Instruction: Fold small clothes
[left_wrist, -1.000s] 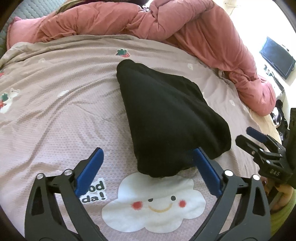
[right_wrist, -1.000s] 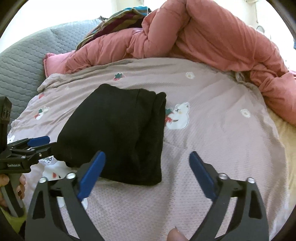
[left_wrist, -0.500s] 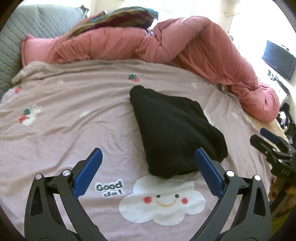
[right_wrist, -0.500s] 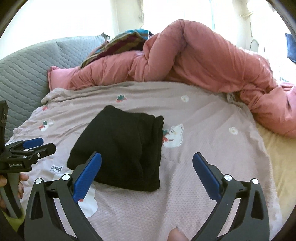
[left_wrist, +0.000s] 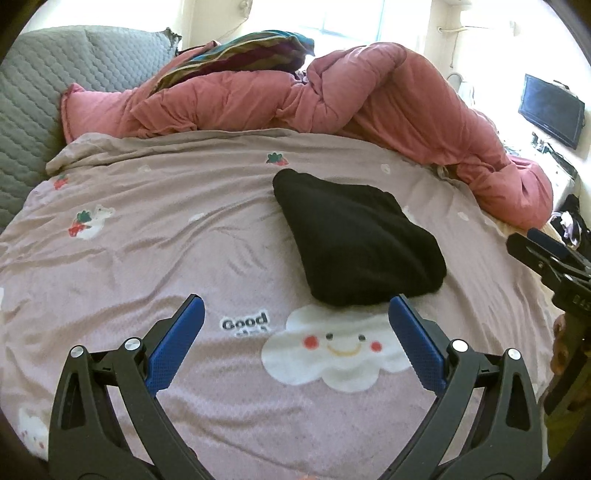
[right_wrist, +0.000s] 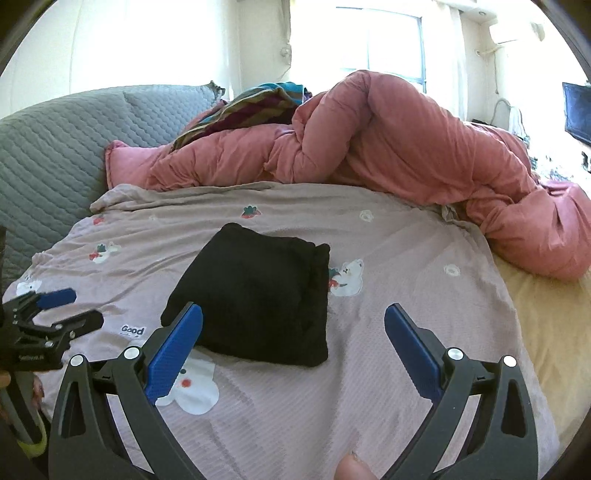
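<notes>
A black garment lies folded into a compact, thick bundle on the mauve bedsheet. My left gripper hovers open just in front of its near edge, touching nothing. My right gripper is open too, held back over the garment's near right corner with nothing between its fingers. In the left wrist view the right gripper shows at the right edge; in the right wrist view the left gripper shows at the left edge, in a hand.
A rumpled pink duvet is heaped along the far and right side of the bed. A striped pillow lies on it, and a grey quilted headboard stands at left. A dark screen hangs on the right wall.
Both grippers have pulled back and up from the black bundle, which now looks smaller and farther. The garment has not moved. Both stay open.
</notes>
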